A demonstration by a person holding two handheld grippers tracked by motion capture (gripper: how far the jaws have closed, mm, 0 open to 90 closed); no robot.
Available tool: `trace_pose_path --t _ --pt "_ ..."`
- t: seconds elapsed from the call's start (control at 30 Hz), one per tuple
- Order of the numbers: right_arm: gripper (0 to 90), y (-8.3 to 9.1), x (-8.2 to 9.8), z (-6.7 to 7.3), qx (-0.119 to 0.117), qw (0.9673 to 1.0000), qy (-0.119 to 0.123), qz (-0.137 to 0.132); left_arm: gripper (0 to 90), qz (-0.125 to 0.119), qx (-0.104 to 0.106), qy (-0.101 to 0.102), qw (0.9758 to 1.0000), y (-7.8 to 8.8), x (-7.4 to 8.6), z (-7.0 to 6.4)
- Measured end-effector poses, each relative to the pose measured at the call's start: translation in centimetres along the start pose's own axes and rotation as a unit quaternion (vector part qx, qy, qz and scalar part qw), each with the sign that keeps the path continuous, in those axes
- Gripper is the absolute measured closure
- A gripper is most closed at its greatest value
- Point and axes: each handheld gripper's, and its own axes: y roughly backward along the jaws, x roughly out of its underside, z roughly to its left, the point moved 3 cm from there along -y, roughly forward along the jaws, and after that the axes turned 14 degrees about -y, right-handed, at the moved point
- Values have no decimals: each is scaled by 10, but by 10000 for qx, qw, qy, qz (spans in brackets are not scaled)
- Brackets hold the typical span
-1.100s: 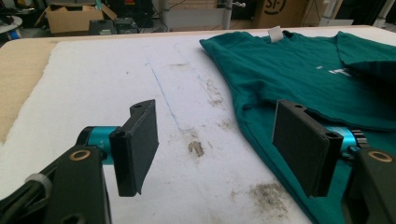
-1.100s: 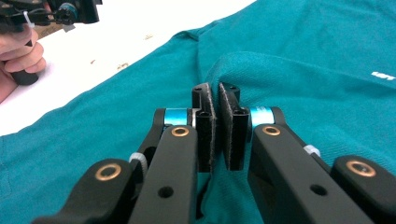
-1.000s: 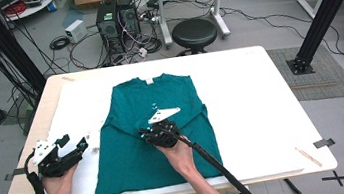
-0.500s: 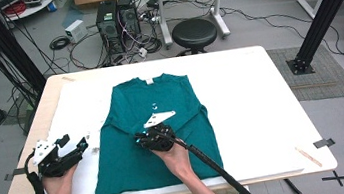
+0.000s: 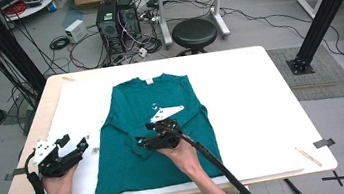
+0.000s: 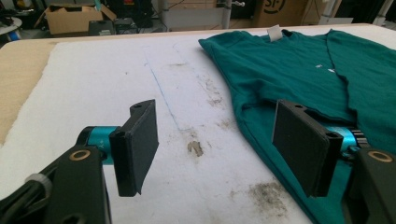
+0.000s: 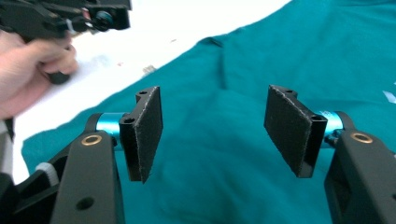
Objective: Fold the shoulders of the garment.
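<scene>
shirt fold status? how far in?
Done: teal shirt lies spread on the white pad, sleeves tucked across the front. In hand: nothing; left gripper is open at the shirt's edge, right gripper is open over the fabric. Left: body looks unfolded, so probably every body fold.

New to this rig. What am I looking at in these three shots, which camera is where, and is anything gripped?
No robot arm: a person holds a two-jaw gripper in each hand. The high view looks down on the white-covered table, where a teal long-sleeved shirt lies flat, sleeves folded in. The left gripper sits beside the shirt; the right gripper is over its lower middle. The other two pictures come from cameras riding on each gripper, looking along its black jaws. Both stand apart with nothing between them, so nothing is held.
</scene>
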Motion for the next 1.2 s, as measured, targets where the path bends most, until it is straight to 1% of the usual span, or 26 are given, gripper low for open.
trace_pose_path --t 0.07,0.13,0.17,0.23,0.27,0.3,0.37,0.4,0.47,0.5,0.57,0.63,0.7,0.73,0.77,0.8,0.87,0.9,0.93,1.0,1.03,1.07,1.1,1.17,1.2 --pt "385 8 1 -6 205 9997 100 24 313 -8 0 3 10000 0 0 0" --pt "378 19 1 -15 449 9989 108 40 313 -4 4 1 10000 0 0 0" --pt "375 25 2 -19 534 9985 123 9 313 -4 1 -3 10000 0 0 0" --pt "332 38 2 -29 759 9970 105 -89 313 3 2 -6 10000 0 0 0" --pt "307 46 2 -33 857 9961 113 -156 313 2 3 -8 10000 0 0 0" --pt "277 53 2 -38 993 9947 148 -214 313 5 5 -7 10000 0 0 0" --pt "213 67 3 -48 1237 9918 132 -301 313 6 6 -14 10000 0 0 0" --pt "211 74 4 -54 1333 9904 102 -336 313 12 6 -23 10000 0 0 0" --pt "202 87 6 -63 1422 9888 28 -445 313 20 1 -51 10000 0 0 -1" --pt "197 94 8 -68 1493 9875 -19 -499 313 12 3 -62 10000 0 0 -1" --pt "190 106 12 -79 1537 9861 -73 -625 313 5 5 -103 9999 0 -1 -2" --pt "188 117 18 -91 1609 9837 -177 -779 313 11 -4 -139 9999 -1 -1 -3" --pt "188 129 25 -103 1699 9797 -248 -1036 313 36 -13 -140 9999 -1 -1 -3" --pt "188 134 28 -108 1806 9766 -232 -1147 313 40 -20 -138 9999 -1 -1 -3" --pt "188 139 32 -113 1886 9743 -226 -1213 313 29 -17 -123 9999 -1 -1 -3" --pt "188 145 35 -117 1924 9729 -216 -1262 313 30 -15 -121 9999 -1 -1 -2" --pt "189 156 41 -123 2079 9682 -139 -1383 313 29 -9 -119 9999 -1 -1 -2" --pt "188 161 43 -126 2103 9669 -100 -1439 313 30 3 -133 9999 -1 -1 -2" --pt "189 166 46 -128 2119 9660 -146 -1472 313 32 3 -132 9999 -1 -1 -2" --pt "189 173 52 -133 2164 9641 -142 -1531 313 40 3 -166 9999 0 -1 -2" --pt "189 175 54 -135 2179 9640 -155 -1512 313 47 -1 -168 9998 -1 -1 -2" --pt "189 176 57 -137 2184 9639 -239 -1504 313 41 -8 -151 9999 -1 -1 -2" --pt "189 178 60 -139 2214 9630 -228 -1516 313 35 -14 -137 9999 -1 -1 -2" --pt "189 177 63 -140 2225 9629 -308 -1495 313 42 -16 -119 9999 -1 -1 -2" --pt "189 177 64 -141 2250 9621 -273 -1515 313 49 -15 -112 9999 -1 -1 -2"
